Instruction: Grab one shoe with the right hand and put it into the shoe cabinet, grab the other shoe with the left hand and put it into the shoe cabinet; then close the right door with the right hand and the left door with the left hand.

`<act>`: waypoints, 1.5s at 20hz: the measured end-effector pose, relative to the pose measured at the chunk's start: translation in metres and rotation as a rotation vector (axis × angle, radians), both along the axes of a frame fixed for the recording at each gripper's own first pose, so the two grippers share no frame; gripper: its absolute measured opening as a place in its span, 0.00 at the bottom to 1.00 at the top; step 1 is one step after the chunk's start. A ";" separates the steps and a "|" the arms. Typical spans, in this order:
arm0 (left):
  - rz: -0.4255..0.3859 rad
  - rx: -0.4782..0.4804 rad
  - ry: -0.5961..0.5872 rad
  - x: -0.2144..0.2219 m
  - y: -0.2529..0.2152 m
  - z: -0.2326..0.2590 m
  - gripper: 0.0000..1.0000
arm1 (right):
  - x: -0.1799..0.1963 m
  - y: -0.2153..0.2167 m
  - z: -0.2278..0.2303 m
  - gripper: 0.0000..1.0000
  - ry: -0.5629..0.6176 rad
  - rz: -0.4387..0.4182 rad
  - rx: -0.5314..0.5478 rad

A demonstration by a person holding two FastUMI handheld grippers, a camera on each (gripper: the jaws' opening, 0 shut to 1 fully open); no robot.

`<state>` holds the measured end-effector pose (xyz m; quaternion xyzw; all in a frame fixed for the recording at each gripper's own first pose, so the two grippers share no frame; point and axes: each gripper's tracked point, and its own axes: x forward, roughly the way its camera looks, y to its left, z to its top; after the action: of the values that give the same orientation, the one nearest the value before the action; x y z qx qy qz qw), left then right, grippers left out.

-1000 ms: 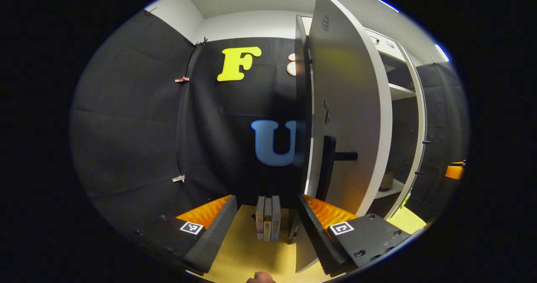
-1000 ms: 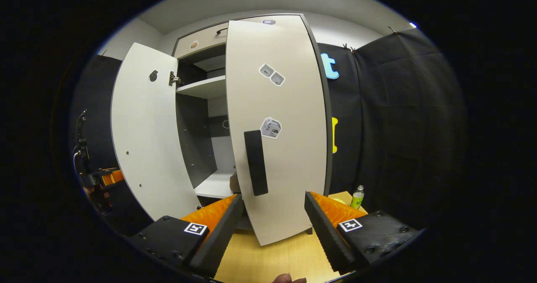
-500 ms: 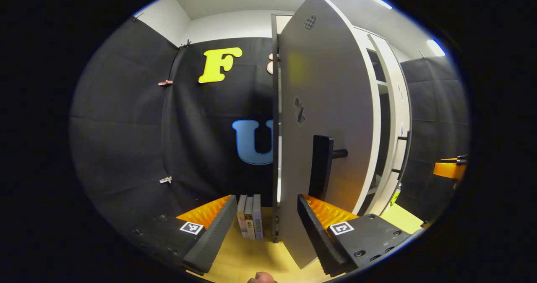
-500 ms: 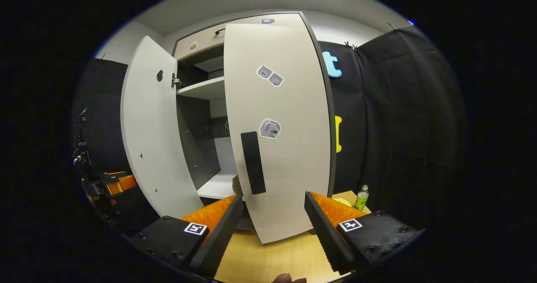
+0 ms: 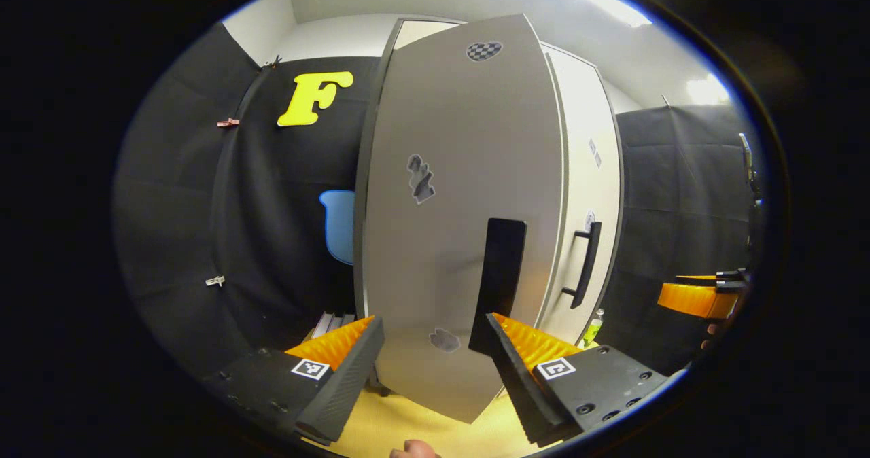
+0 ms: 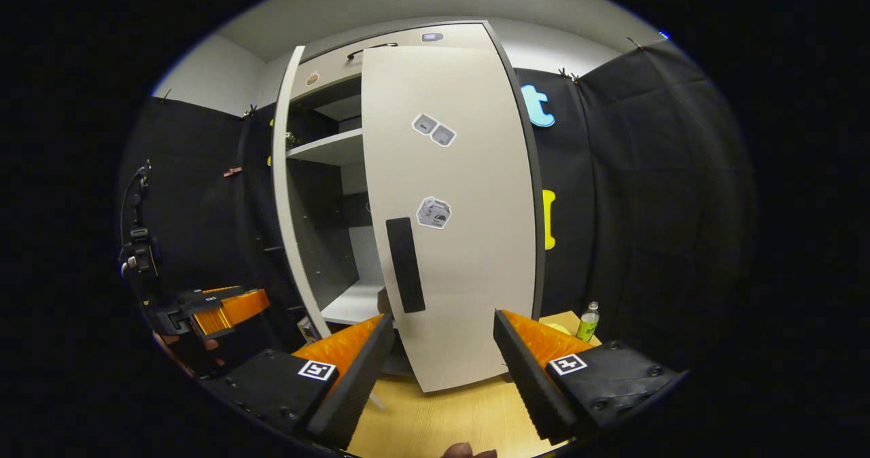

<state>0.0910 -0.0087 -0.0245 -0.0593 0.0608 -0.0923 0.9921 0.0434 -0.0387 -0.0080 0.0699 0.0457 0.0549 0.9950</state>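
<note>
Black-draped booth, wood tabletop (image 6: 435,417) | we're facing shoe cabinet (image 6: 326,152) | left door (image 5: 462,227) hanging ajar at 12 o'clock, its handle (image 5: 499,285) upright | left gripper (image 5: 429,356) gaping wide, nearer | right gripper (image 6: 438,363) gaping wide before right door (image 6: 462,240)

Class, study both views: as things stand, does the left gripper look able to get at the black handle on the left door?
Probably yes. The left gripper is open, and the left door faces it with its black handle just above the fingers; nothing lies between them.
</note>
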 end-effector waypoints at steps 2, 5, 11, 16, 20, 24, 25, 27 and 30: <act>-0.006 0.024 0.003 -0.004 -0.006 -0.001 0.94 | 0.000 -0.001 0.003 0.98 -0.004 -0.001 0.002; -0.018 0.040 0.000 -0.013 -0.011 0.000 0.92 | -0.001 0.000 0.007 0.98 -0.015 -0.002 0.005; -0.021 0.060 -0.013 -0.033 -0.010 0.002 0.94 | -0.005 0.005 0.010 0.98 -0.026 -0.001 0.008; -0.027 0.058 -0.004 -0.042 -0.008 -0.003 0.94 | -0.009 0.008 0.011 0.98 -0.032 -0.006 0.000; -0.010 0.071 -0.006 -0.045 0.001 -0.004 0.94 | -0.011 0.009 0.010 0.98 -0.034 -0.011 -0.009; -0.008 0.086 -0.014 -0.049 0.004 -0.003 0.94 | -0.011 0.008 0.009 0.98 -0.035 -0.022 -0.016; -0.011 0.084 -0.012 -0.049 0.002 -0.004 0.94 | -0.011 0.006 0.009 1.00 -0.037 -0.025 -0.020; -0.013 0.081 -0.008 -0.050 0.002 -0.005 0.95 | -0.010 0.002 0.007 0.97 -0.037 -0.033 -0.035; -0.011 0.081 -0.005 -0.050 0.001 -0.005 0.94 | -0.011 -0.004 0.006 1.00 -0.033 -0.042 -0.031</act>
<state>0.0409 -0.0080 -0.0294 -0.0186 0.0622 -0.0954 0.9933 0.0323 -0.0429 -0.0017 0.0542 0.0287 0.0346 0.9975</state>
